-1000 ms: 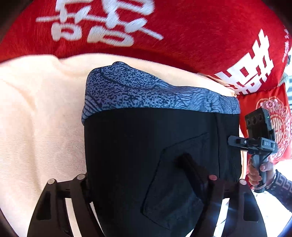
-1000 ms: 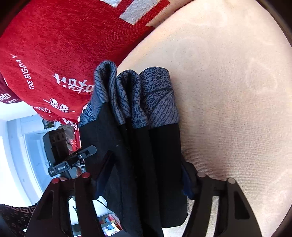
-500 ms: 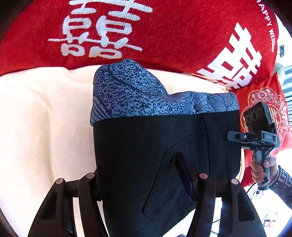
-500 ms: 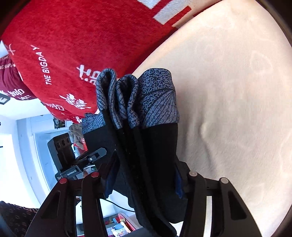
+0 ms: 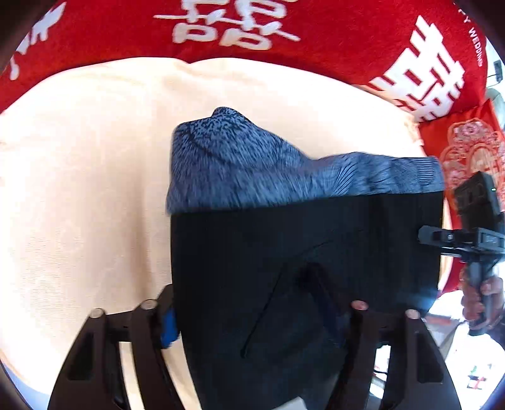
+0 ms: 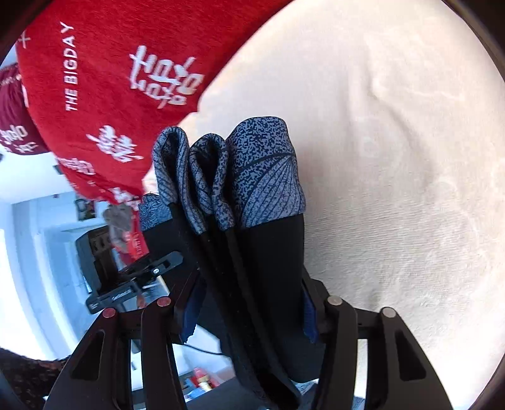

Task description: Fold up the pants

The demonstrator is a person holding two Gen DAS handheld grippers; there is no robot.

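The pants (image 5: 300,252) are black with a blue-grey patterned band (image 5: 252,170), folded into a thick bundle held in the air over a cream blanket (image 5: 79,189). My left gripper (image 5: 249,302) is shut on the bundle's lower edge; its right finger is partly hidden by cloth. My right gripper (image 6: 249,299) is shut on the stacked layers, which show edge-on in the right wrist view (image 6: 268,252) with the band (image 6: 262,176) on top. The right gripper also shows at the right edge of the left wrist view (image 5: 470,239). The left gripper shows in the right wrist view (image 6: 126,277).
A red blanket with white characters (image 5: 284,28) lies beyond the cream blanket; it also shows in the right wrist view (image 6: 110,79). A red embroidered cushion (image 5: 470,148) sits at the right. The cream blanket (image 6: 394,157) spreads under the bundle.
Both grippers have moved the folded pants away from the red blanket, so more cream blanket now shows beyond the bundle. The grip on the cloth is unchanged.
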